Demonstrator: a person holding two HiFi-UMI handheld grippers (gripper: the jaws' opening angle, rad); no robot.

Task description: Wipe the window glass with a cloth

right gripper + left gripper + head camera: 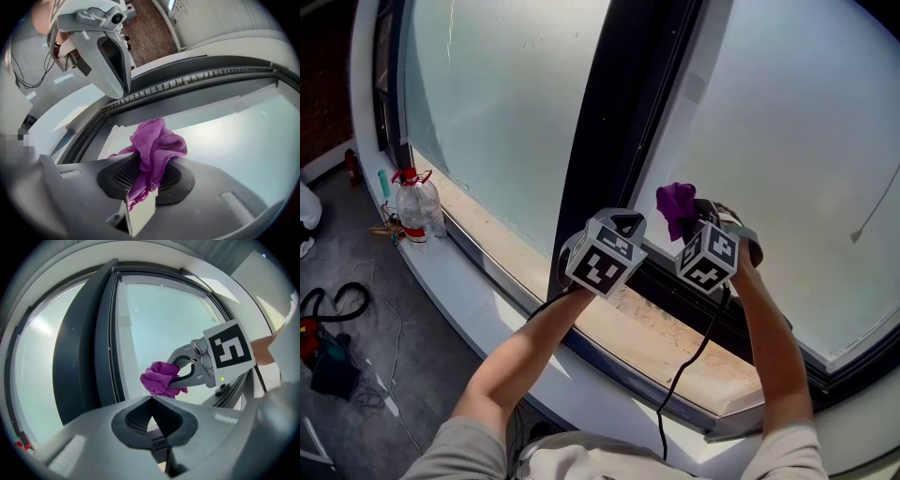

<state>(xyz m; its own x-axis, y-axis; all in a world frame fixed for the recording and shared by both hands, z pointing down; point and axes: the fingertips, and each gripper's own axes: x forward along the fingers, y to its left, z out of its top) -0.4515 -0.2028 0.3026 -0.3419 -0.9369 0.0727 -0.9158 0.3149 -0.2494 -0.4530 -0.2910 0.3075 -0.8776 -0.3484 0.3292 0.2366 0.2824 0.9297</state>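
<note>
right claw (146, 165) grips the cloth (157, 140) near the glass (243, 136); left claw (152, 400) is closed, empty, facing the frame (79, 357).

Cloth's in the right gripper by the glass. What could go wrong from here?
The cloth is a loose bunch pinched in the right gripper; rubbing it on the glass might pull it free. The left gripper, shut and empty, sits close by; a wide stroke could knock it.
</note>
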